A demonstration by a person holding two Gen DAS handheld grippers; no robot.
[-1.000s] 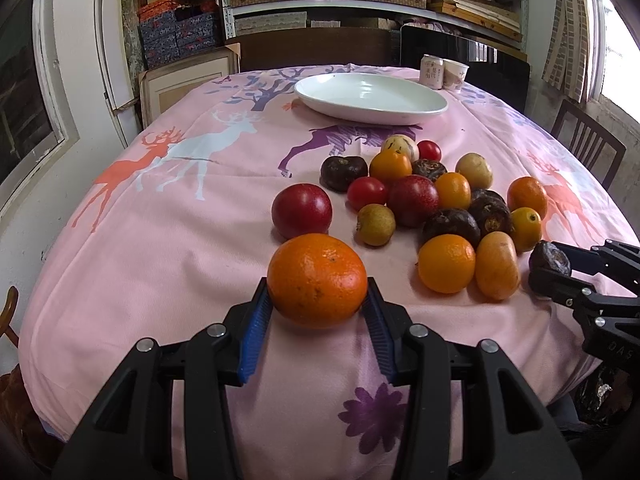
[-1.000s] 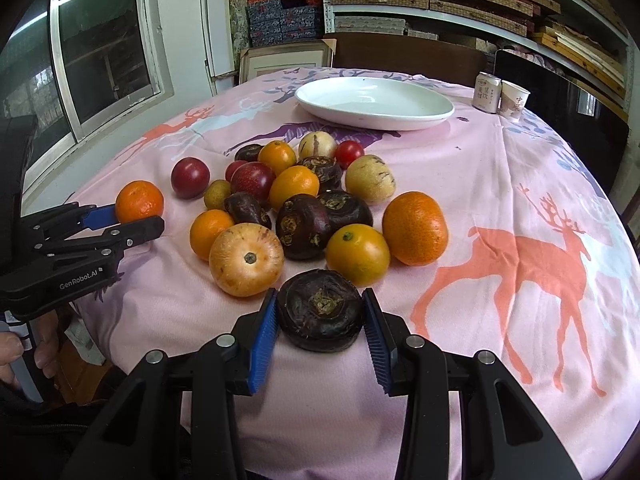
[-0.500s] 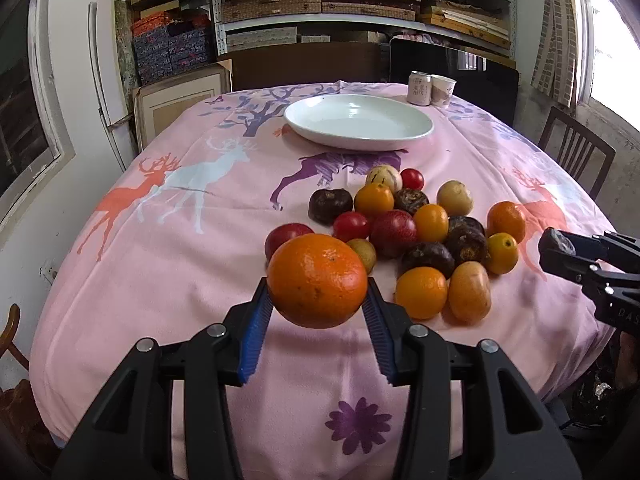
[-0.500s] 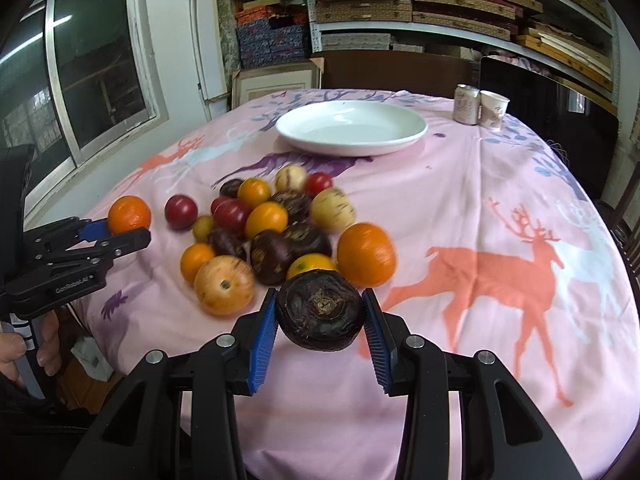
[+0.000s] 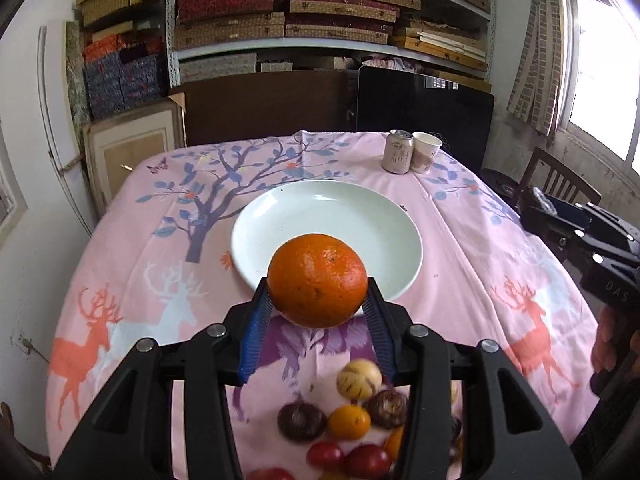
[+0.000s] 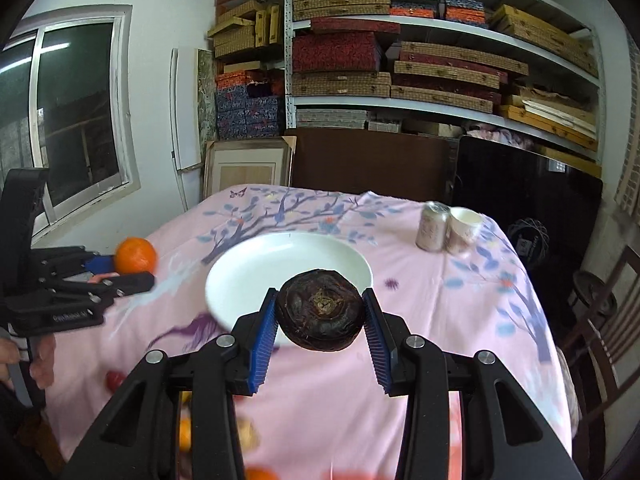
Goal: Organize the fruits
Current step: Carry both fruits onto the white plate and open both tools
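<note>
My left gripper (image 5: 318,312) is shut on a large orange (image 5: 317,280) and holds it in the air at the near rim of the empty white plate (image 5: 280,220). My right gripper (image 6: 320,320) is shut on a dark purple-brown fruit (image 6: 320,310), also in the air at the near rim of the plate (image 6: 256,268). The left gripper with its orange (image 6: 135,256) shows at the left of the right wrist view. The right gripper (image 5: 580,236) shows at the right of the left wrist view. Several remaining fruits (image 5: 352,420) lie on the cloth below my left gripper.
A drink can (image 5: 397,156) and a paper cup (image 5: 426,152) stand at the far right of the pink deer-print tablecloth (image 5: 120,300). A wooden chair (image 5: 556,180) stands at the right. Shelves of boxes (image 6: 400,60) line the back wall.
Both grippers have lifted their fruits off the table and carried them forward, from near the front edge up to the plate. The fruit pile now lies below and behind them.
</note>
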